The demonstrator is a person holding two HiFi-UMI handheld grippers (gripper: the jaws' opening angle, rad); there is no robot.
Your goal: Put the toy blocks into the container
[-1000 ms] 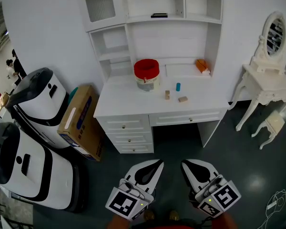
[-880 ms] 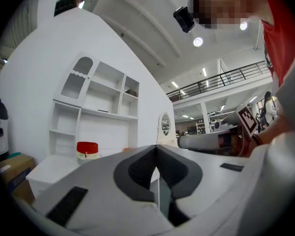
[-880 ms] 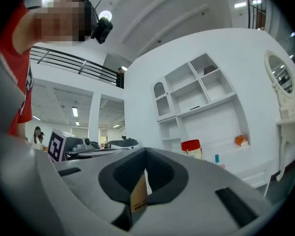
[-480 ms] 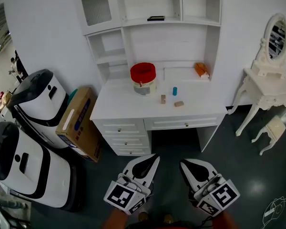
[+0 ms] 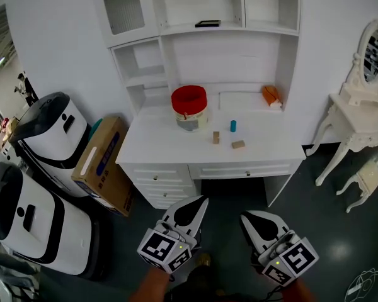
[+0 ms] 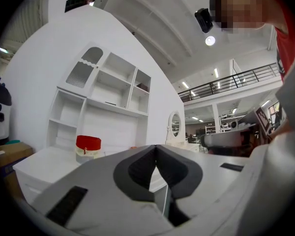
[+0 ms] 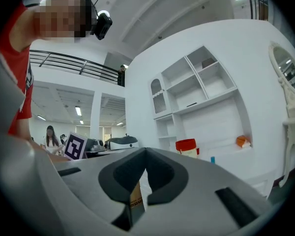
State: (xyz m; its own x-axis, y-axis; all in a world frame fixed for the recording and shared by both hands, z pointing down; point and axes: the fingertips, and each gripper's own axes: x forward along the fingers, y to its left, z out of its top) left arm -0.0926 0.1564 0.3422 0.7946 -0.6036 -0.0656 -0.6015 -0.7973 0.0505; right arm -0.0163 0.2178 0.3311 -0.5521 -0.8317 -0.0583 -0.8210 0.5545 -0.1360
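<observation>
Blocks (image 5: 216, 137) sit close together on the white desk (image 5: 157, 145), just right of the red-topped container (image 5: 189, 107): a blue cylinder (image 5: 233, 126) at the back and two tan pieces in front. Both tools hang low before the desk, well apart from it. The left gripper (image 5: 200, 201) and the right gripper (image 5: 244, 218) each have their jaws pressed together, with nothing between them

The left tongs (image 5: 205, 198) and right tongs (image 5: 242, 216) are white, beak-shaped shells, each with a black teardrop panel on top and dark grey padding inside the jaws. Each carries a marker cube (image 5: 165, 259) of black-and-white squares with a small green light. The person wears a red shirt (image 7: 20, 48) and a black head camera (image 7: 102, 24).
</observation>
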